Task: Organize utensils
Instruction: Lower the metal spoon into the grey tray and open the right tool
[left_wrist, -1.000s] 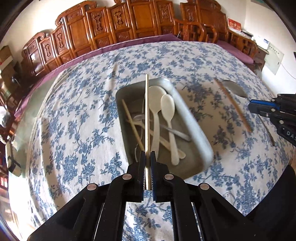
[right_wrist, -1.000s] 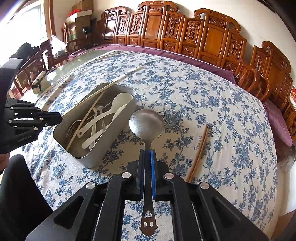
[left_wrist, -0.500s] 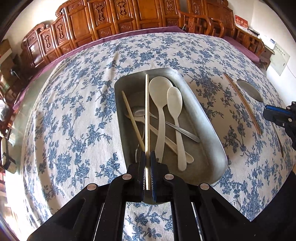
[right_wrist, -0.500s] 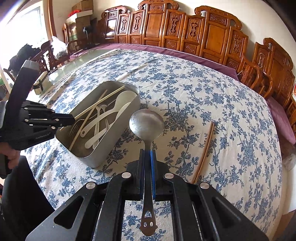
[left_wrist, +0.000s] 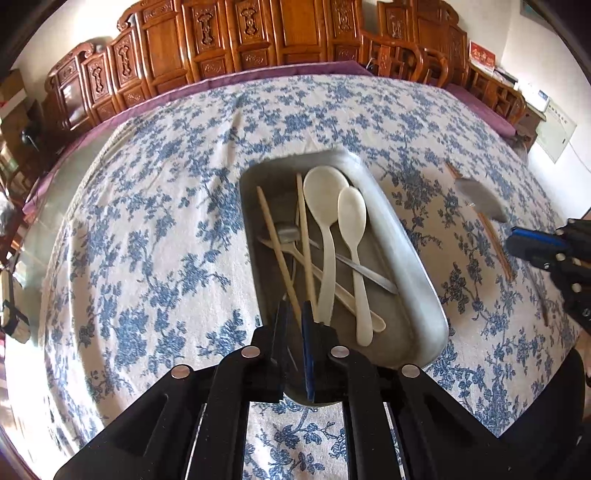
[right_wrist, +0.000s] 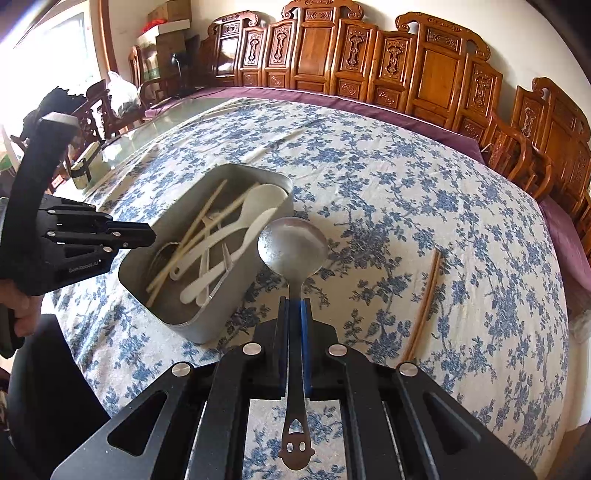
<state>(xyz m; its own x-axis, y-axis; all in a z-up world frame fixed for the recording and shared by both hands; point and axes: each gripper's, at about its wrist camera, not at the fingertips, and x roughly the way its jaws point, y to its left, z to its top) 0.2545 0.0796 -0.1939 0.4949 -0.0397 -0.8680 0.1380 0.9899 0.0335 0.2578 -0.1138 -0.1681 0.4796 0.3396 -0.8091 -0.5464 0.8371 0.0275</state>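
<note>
Metal tray on the flowered surface holds chopsticks and white spoons; your left gripper hangs over its near end, jaws opening with nothing between them, while your right gripper clamps a metal spoon, one chopstick lying loose nearby.

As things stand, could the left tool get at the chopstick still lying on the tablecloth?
Probably not directly: that chopstick lies beyond the metal tray, and the right tool, holding the metal spoon, sits between. The left tool is just opening.

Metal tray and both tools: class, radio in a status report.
Left tool opening over metal tray, nothing between pads. Right tool shut on metal spoon. One chopstick on tablecloth.
</note>
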